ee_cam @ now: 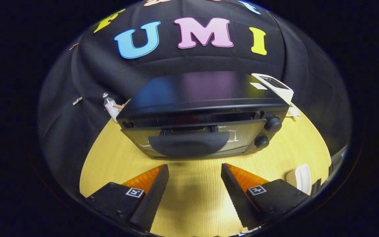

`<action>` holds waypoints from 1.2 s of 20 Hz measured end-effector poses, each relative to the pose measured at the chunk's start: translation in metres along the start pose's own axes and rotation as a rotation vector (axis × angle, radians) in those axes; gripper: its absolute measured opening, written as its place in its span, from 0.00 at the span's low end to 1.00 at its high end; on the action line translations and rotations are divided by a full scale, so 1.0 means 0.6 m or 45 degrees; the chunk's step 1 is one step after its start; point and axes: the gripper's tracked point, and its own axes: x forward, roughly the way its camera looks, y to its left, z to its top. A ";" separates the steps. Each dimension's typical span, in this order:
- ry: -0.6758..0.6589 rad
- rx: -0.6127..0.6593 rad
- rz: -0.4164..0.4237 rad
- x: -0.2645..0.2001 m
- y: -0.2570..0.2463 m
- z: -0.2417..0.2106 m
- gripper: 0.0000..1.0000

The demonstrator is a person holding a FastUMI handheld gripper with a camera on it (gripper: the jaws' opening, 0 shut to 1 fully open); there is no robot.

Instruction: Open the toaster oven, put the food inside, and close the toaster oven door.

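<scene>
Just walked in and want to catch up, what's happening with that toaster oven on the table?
A person is holding a hand-held gripper over the wooden table, aimed at the black toaster oven just ahead of its fingers. The fingers are spread apart and hold nothing. The oven's door looks slightly ajar at the top, with its curved handle facing the gripper. No food can be made out between the fingers. A white object lies on the table beside the right finger.

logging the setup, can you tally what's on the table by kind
oven: 1, door slightly ajar
knobs on its front: 2
white box behind the oven: 1
small bottle beside the oven: 1
white thing beside the tool: 1
tool, open, holding nothing: 1
total: 7
</scene>
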 end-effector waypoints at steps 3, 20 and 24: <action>-0.065 -0.014 0.032 0.000 0.015 0.037 0.98; -0.581 -0.245 0.159 -0.227 -0.008 0.189 0.98; -0.640 -0.182 0.113 -0.272 -0.050 0.201 0.98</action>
